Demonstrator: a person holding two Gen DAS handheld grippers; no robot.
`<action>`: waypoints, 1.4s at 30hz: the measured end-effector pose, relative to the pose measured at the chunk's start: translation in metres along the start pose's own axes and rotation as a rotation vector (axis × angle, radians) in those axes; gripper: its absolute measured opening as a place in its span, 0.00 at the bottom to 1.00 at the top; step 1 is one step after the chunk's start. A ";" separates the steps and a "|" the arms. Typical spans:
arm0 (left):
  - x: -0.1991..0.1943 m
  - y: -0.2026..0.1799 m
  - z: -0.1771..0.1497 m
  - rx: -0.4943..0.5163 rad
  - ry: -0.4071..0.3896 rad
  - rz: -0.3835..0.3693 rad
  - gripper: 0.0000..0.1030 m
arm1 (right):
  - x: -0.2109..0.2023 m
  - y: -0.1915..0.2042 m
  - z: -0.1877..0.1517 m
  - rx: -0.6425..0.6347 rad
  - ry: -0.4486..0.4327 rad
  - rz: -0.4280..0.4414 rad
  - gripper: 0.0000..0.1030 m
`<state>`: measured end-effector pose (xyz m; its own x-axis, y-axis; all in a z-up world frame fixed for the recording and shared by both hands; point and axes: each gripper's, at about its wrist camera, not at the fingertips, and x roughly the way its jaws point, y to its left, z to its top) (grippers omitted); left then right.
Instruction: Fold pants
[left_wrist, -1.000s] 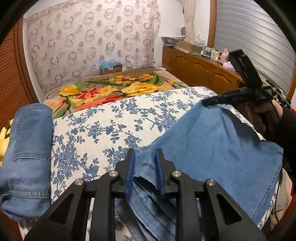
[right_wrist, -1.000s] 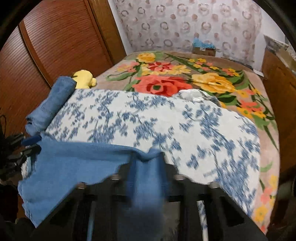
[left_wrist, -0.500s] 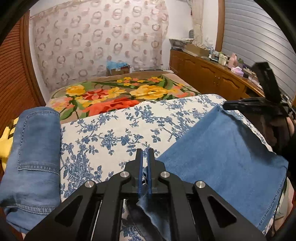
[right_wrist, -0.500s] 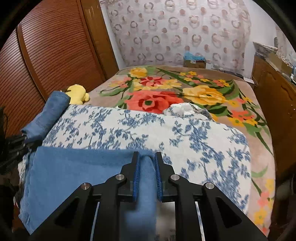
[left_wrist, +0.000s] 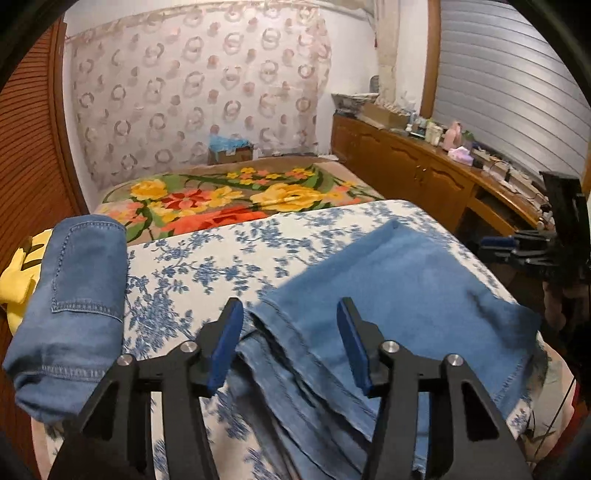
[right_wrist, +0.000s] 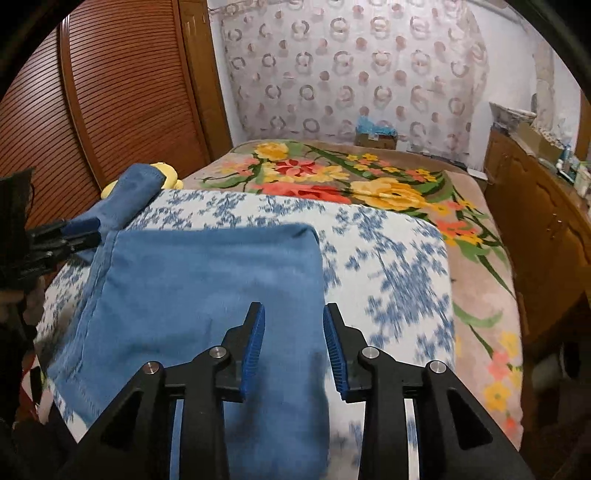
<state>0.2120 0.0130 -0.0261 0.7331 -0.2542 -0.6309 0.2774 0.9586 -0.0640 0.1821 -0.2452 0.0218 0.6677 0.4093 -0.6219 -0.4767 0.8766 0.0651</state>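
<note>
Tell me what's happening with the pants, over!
Left tongs and right tongs opening, pads off the cloth. Blue pants lie folded flat on the flowered bedspread. Nothing in the way.

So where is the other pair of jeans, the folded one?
The folded jeans lie at the left edge of the left wrist view, on the blue-flowered cover, beside a yellow soft toy.

My two wrist cameras look down along their fingers, close over the pants (left_wrist: 399, 280) (right_wrist: 207, 288), sharing the bed (left_wrist: 207, 266) (right_wrist: 388, 266) and far curtain (left_wrist: 192, 96) (right_wrist: 351, 74).
</note>
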 end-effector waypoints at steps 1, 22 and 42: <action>-0.003 -0.005 -0.003 0.006 0.001 -0.004 0.53 | -0.006 0.001 -0.006 0.005 0.001 -0.001 0.33; -0.001 -0.081 -0.069 0.061 0.109 -0.076 0.53 | -0.025 0.005 -0.068 0.085 0.089 -0.014 0.42; 0.004 -0.081 -0.079 0.058 0.107 -0.069 0.53 | -0.009 -0.003 -0.076 0.187 0.067 0.054 0.38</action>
<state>0.1431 -0.0550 -0.0845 0.6413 -0.3010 -0.7058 0.3625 0.9296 -0.0671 0.1338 -0.2708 -0.0324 0.6014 0.4446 -0.6638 -0.3920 0.8882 0.2397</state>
